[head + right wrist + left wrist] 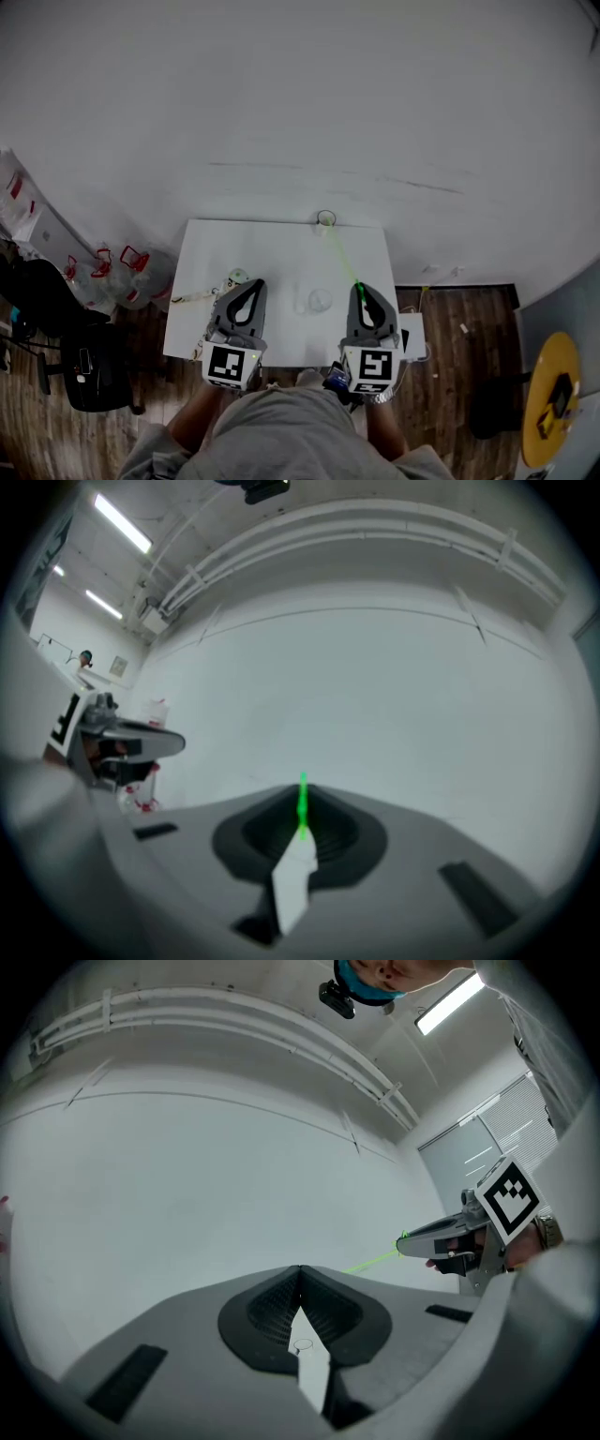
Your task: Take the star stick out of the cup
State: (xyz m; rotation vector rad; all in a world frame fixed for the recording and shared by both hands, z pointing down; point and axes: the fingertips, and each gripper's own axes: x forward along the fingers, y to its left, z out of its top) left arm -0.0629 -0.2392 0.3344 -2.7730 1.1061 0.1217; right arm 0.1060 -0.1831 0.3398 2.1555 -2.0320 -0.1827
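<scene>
Fingers of the right gripper [360, 289] pinch the green star stick [342, 255], right of the clear cup [319, 301] on the counter [272, 253]; left gripper [250, 285], left of the cup, closed on nothing.

Clad in a grey shirt [281, 436]. Fitted with 2 grey grippers, left gripper [251, 284] and right gripper [359, 288], each black-padded inside and bearing a black-and-white marker cube [232, 364].

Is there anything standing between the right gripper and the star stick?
Nothing visible does. The right gripper is shut on the star stick, whose green shaft runs from its jaws toward the far edge of the table. The left gripper is shut and empty, off to the side.
</scene>
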